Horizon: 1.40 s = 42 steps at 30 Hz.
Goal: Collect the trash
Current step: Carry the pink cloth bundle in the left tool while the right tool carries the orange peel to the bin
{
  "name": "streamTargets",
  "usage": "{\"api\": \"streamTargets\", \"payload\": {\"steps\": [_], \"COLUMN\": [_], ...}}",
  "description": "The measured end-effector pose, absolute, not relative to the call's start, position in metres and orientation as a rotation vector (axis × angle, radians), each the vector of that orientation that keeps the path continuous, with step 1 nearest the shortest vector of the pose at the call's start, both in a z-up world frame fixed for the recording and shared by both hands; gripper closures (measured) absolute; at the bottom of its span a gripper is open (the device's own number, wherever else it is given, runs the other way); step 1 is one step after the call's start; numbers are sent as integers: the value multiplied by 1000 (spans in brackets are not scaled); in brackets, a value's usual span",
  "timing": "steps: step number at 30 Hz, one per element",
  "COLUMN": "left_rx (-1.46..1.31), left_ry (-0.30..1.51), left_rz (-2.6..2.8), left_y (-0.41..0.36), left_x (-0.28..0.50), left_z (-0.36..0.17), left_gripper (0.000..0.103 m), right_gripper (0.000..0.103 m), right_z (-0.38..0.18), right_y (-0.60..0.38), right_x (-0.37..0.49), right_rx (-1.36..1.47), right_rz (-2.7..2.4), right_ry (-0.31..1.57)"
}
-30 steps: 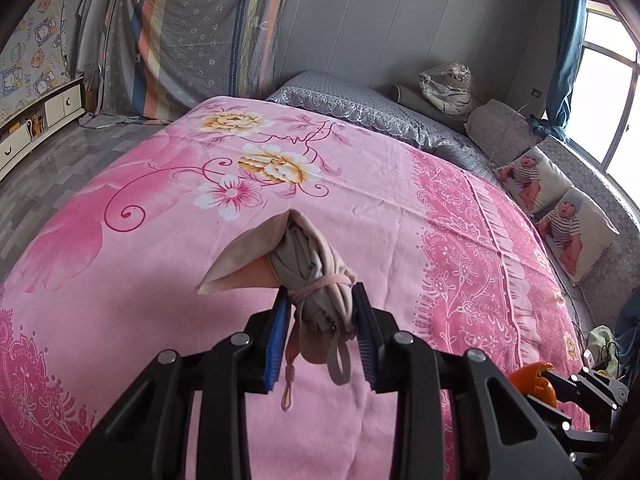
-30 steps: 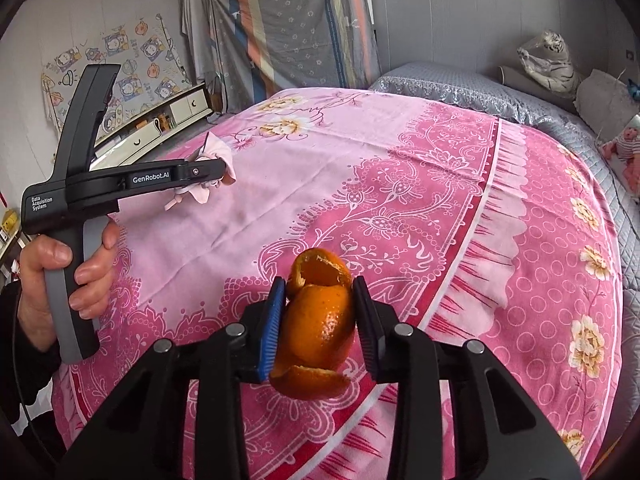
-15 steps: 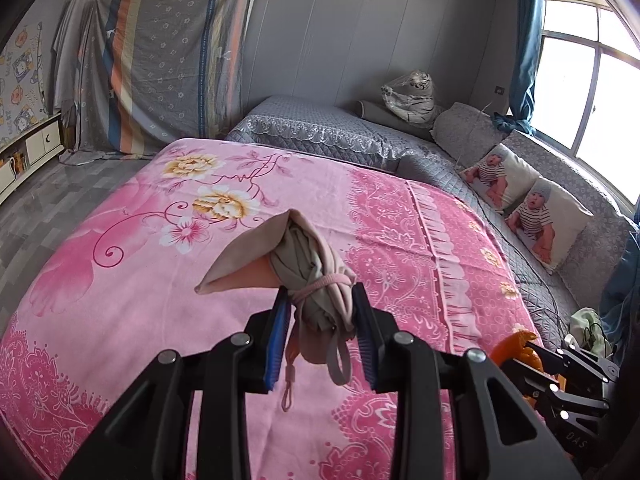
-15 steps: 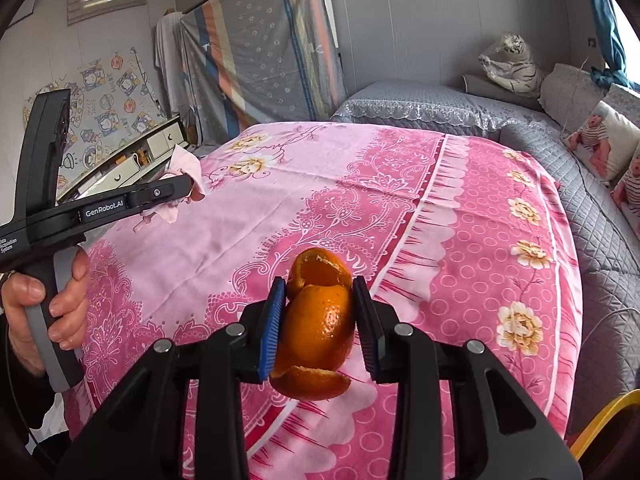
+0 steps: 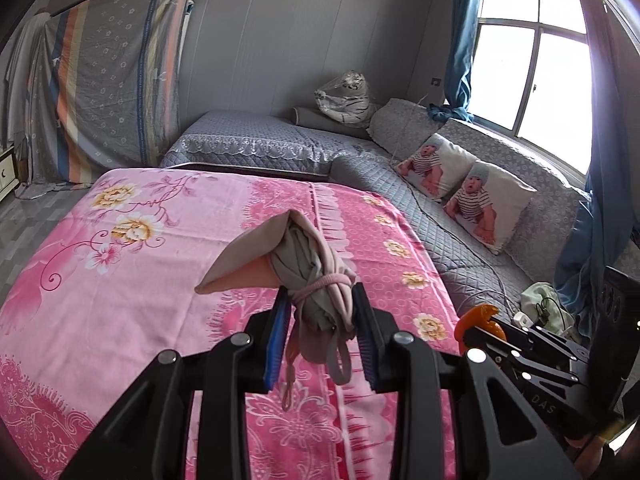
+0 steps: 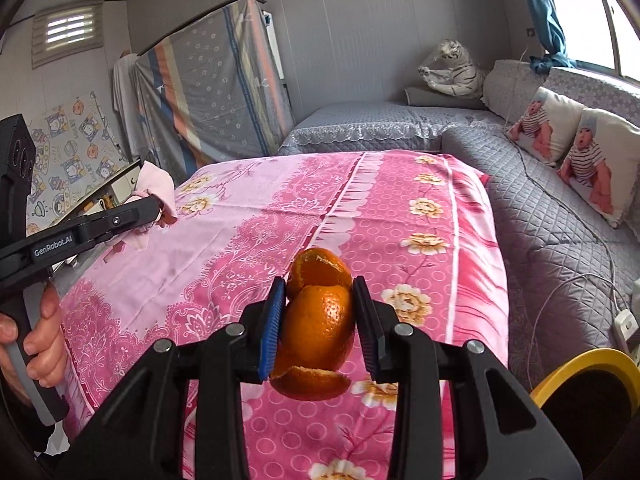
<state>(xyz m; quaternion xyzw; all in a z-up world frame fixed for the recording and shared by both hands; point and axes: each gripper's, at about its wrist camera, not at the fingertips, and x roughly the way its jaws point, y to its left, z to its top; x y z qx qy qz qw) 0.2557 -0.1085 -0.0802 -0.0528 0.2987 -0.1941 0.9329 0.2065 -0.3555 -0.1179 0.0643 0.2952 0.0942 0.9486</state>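
Two handheld grippers are hovering above a bed covered with a pink floral bedspread (image 5: 132, 280). The left gripper (image 5: 320, 332) is clamping a bundle of beige cloth (image 5: 308, 276) between its blue-padded fingers; a pink string is wrapping around the bundle's middle, one pointed flap is sticking out to the left, and a loose loop and cord are dangling below the pads. The bundle is hanging clear of the bedspread. The right gripper (image 6: 319, 322) is squeezing a curled piece of orange peel (image 6: 318, 328) between its pads, with the peel poking out above and below the fingers and also hanging above the bedspread. In the left wrist view, the right gripper and a sliver of orange are showing at the lower right edge. In the right wrist view, the person's left hand (image 6: 38, 340) is gripping the left tool's handle at the far left, with pink cloth showing at that tool's tip. A yellow rim of a container (image 6: 588, 364) is peeking in at the lower right of the right wrist view, beside the bed. Two baby-print cushions (image 5: 460, 184) are leaning on a grey quilted bench (image 6: 560, 240) under a window, and a plastic-wrapped tiger toy (image 6: 452, 68) is sitting in the corner.
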Motion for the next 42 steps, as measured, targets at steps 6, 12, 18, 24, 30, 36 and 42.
{"api": "streamTargets", "payload": {"steps": [6,12,18,24,30,36,42], "left_rx": [-74,-33,17,72,107,152,189], "left_ry": [615,624,605,585,589,588,609], "left_rz": [-500,-582,-666,-737,-798,-853,-913], "left_y": [-151,-188,-223,-259,-290,-323,-355], "left_x": [242,229,209,193,181,166,158], "left_z": [-78,-77,-71,-68,-70,-76,-89], "left_gripper": [74,74,74,74,74,74,74], "right_gripper": [71,71,71,71,71,71,71], "right_z": [-114,-112,-107,-106,-109,-118,-136], "right_y": [-398,-437,-473,-504,-531,-556,-580], "right_x": [187,165,138,116,97,80,67], "right_rx": [160,173,191,216,237,260,300], "right_rz": [90,-18,-123,-208,-277,-351,-425], "right_ry": [566,534,497,478,473,478,505]}}
